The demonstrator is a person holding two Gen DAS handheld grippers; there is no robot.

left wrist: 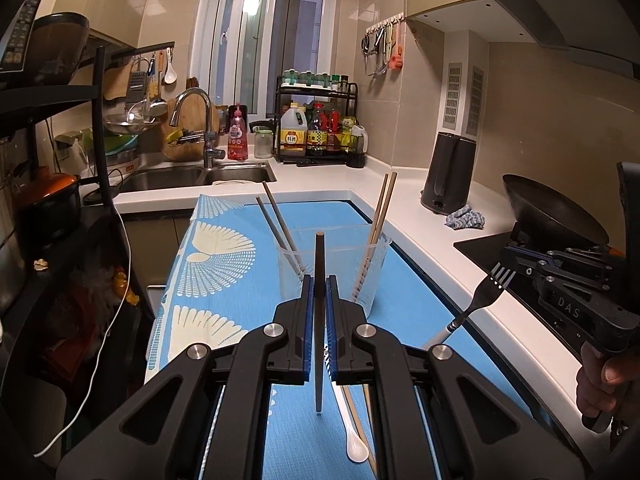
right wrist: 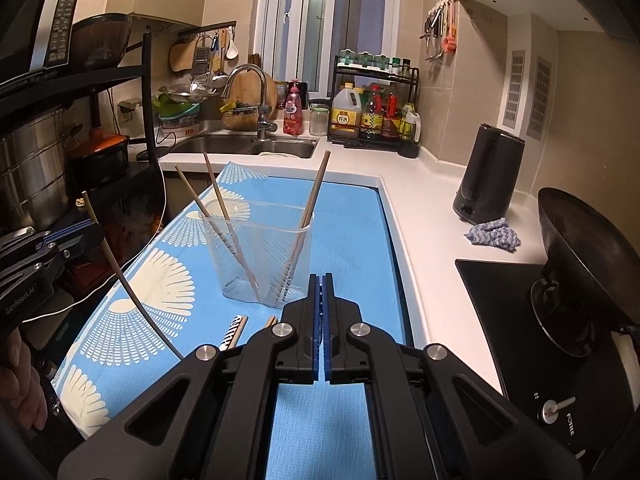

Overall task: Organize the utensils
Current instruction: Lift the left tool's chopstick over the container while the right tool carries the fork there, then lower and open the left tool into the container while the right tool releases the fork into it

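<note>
Clear plastic holder (right wrist: pixel 260 256), wooden chopsticks (right wrist: pixel 310 210), glossy metal fork (left wrist: pixel 486 292)

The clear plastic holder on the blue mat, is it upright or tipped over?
Upright. The clear holder stands on its base on the blue mat, open end up, and chopsticks lean inside it against the rim.

Left gripper (left wrist: pixel 319 280): jaws closed on a thin upright stick, pointing slightly downward toward 12 o'clock.
Right gripper (right wrist: pixel 322 280): blue pads pressed together, angled downward.
Right hand (left wrist: pixel 600 384): at 4 o'clock, fingers wrapped round the handle.
Left hand (right wrist: pixel 20 380): at 8 o'clock, gripping its handle.
</note>
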